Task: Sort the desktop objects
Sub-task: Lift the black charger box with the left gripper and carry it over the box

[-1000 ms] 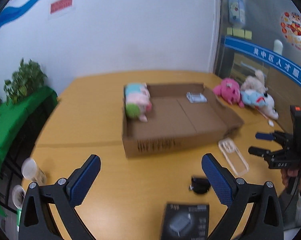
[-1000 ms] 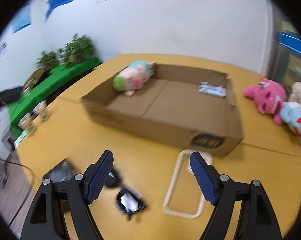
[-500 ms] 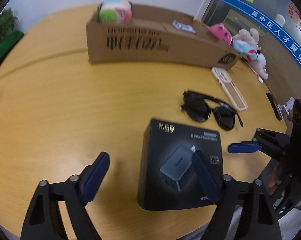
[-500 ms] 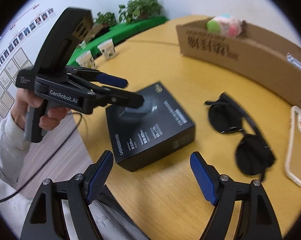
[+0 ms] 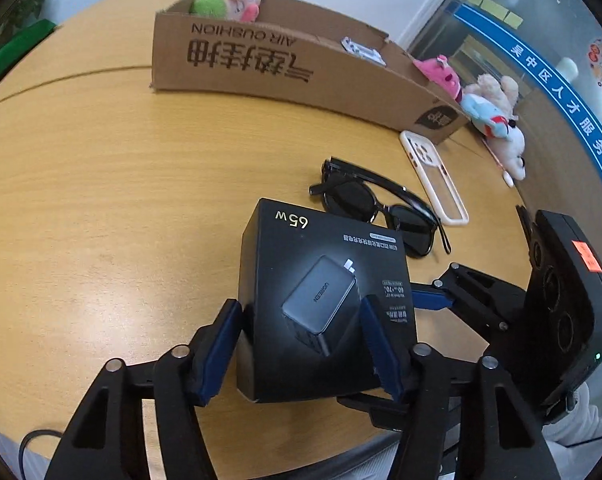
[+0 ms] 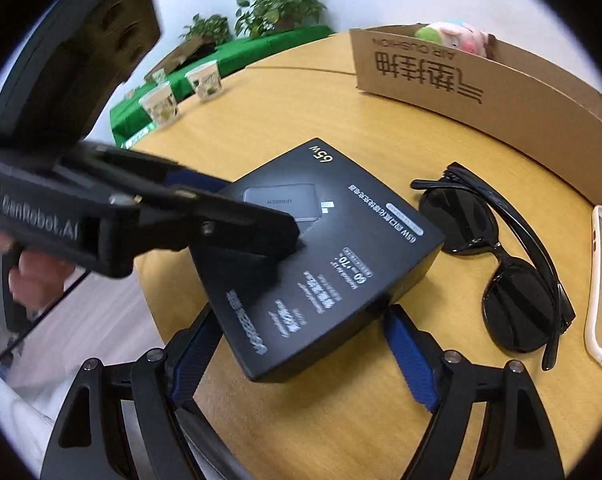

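A long cardboard box sits at the back of the tabletop. Near the front edge lies a black box. The left gripper jaws squeeze it; the right gripper jaws are apart around its corner. Sunglasses lie just beside it

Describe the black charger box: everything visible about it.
The black charger box is a flat matte carton, apparently cardboard, printed with "65W", a grey charger picture and small white text. It lies closed near the table's front edge, just before the sunglasses. The left tool straddles its near end, blue pads at both sides; the right tool brackets another corner.
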`<action>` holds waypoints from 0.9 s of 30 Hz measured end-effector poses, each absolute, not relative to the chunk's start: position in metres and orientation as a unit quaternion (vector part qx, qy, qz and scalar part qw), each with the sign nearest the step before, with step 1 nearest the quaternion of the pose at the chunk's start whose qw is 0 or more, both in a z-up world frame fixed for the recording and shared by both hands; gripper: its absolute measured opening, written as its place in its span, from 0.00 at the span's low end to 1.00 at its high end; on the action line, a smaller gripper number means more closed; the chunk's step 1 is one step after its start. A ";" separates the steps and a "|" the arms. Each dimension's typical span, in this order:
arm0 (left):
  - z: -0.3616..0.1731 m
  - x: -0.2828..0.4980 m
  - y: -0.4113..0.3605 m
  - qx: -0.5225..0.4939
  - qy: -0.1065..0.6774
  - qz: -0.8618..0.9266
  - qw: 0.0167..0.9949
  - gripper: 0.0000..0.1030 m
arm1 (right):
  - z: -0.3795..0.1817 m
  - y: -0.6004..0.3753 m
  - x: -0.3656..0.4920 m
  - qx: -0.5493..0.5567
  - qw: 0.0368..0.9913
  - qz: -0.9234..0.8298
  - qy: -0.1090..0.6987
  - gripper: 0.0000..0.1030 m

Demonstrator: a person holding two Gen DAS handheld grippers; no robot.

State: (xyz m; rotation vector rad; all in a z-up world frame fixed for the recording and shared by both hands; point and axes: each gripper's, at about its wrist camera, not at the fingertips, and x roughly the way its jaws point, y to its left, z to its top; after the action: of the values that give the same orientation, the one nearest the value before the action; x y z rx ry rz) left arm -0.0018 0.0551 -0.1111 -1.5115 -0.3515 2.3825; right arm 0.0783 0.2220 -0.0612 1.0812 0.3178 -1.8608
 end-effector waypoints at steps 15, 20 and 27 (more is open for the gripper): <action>0.009 -0.045 0.059 -0.404 -0.080 0.898 0.158 0.41 | 0.045 0.228 0.015 0.320 0.450 -0.823 0.130 0.74; 0.066 -0.083 0.057 -0.354 -0.056 0.919 0.166 0.41 | 0.103 0.223 -0.021 0.262 0.440 -0.846 0.147 0.74; 0.132 -0.133 0.064 -0.297 -0.028 0.938 0.175 0.41 | 0.173 0.210 -0.072 0.213 0.422 -0.866 0.162 0.74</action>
State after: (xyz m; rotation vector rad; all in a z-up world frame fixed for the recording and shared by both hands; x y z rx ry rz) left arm -0.1333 0.0642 0.1323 -0.8427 -0.0791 2.6591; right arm -0.0717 0.2103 0.1731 0.5334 0.4064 -2.1694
